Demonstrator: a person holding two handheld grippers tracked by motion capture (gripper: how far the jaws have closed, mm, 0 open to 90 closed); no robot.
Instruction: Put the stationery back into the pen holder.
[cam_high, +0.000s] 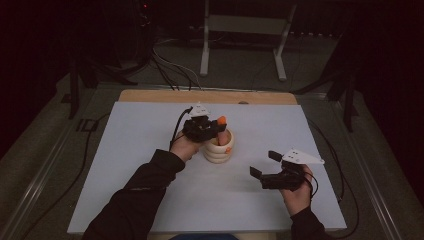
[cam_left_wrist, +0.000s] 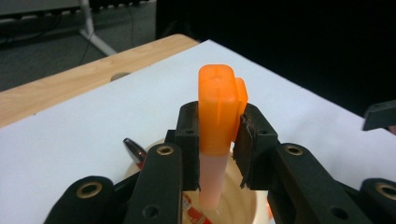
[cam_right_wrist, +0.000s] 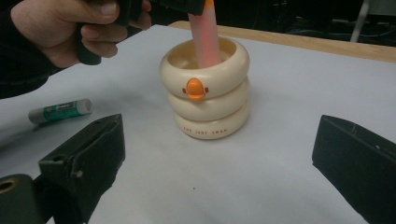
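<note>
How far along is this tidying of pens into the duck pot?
Done: one pen already stands in the cream pot. In hand: the left hand-held gripper is shut on an orange-capped marker, whose lower end is inside the pot. Left: letting it go, then probably the glue stick lying on the table; the right hand-held gripper waits open.

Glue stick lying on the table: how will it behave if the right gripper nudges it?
The glue stick is a round tube lying on its side, so it probably rolls. It looks small and light, likely skidding on the smooth white table. Probably stiff plastic.
</note>
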